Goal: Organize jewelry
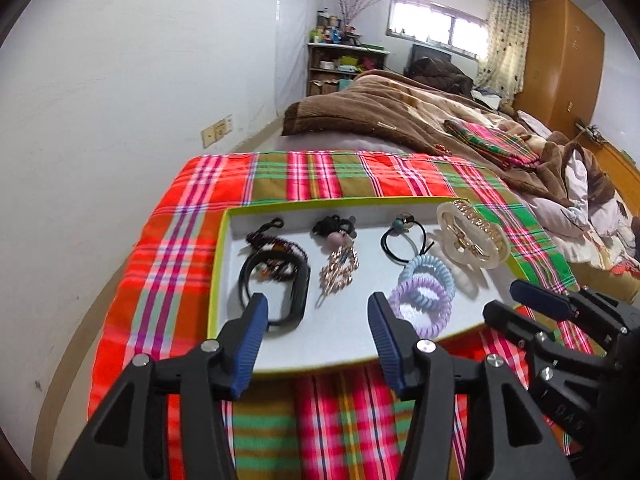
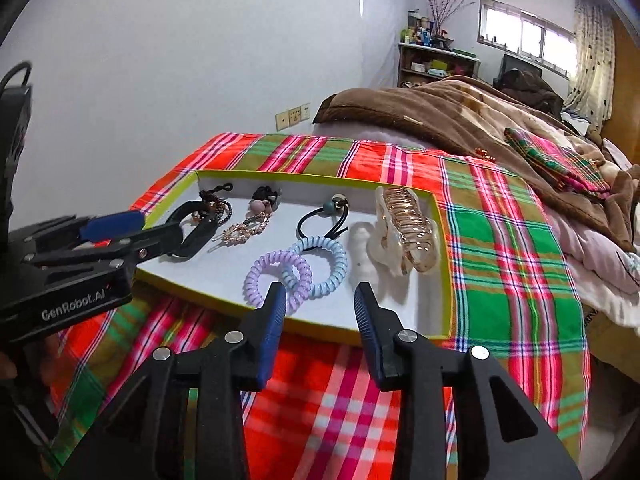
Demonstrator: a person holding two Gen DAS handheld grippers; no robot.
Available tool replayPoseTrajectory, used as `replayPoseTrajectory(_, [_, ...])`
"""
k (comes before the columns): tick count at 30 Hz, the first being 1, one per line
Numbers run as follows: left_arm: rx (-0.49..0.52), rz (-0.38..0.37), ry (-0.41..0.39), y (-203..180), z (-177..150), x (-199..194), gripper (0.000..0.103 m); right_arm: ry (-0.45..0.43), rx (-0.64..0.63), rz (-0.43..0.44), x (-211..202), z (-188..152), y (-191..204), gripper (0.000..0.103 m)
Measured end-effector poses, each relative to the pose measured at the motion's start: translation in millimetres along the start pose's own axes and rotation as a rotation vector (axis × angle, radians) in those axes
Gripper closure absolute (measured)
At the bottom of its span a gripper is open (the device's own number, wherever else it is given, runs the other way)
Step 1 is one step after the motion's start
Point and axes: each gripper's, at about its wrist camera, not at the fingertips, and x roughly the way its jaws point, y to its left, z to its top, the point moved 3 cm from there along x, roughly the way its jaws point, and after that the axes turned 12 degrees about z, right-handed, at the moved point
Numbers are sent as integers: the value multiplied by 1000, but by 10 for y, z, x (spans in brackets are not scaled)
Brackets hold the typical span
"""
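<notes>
Both empty: left gripper [image 1: 316, 306] and right gripper [image 2: 320, 294] gape above tray [image 2: 444, 280].

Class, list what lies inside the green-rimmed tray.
Inside the tray: black band, beaded bracelet, gold hairpin, black hair ties, two coil ties, claw clip. The band partly covers the bracelet.

Bright daylight comes from the window [image 1: 436, 26], which is blown out with glare. Fisheye bending curves the walls towards dark corners. The plaid cloth [image 2: 352, 400] nearest the lens is blurred.
</notes>
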Motion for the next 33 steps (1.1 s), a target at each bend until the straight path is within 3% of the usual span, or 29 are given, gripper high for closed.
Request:
replayPoseTrajectory(10, [-16, 54, 9, -42, -304, -269, 40, -36, 15, -36, -279, -122, 59, 65])
replayPoseTrajectory(15, [-20, 78, 24, -65, -467, -350, 38, -52, 36, -56, -390, -215, 68, 51])
replayPoseTrajectory(22, [-22, 165, 38, -81, -706, -369, 38, -41, 55, -91, -447, -407, 74, 51])
replayPoseTrajectory(33, [-45, 208, 15, -57, -838, -487, 38, -26, 80, -127, -471, -613, 76, 51])
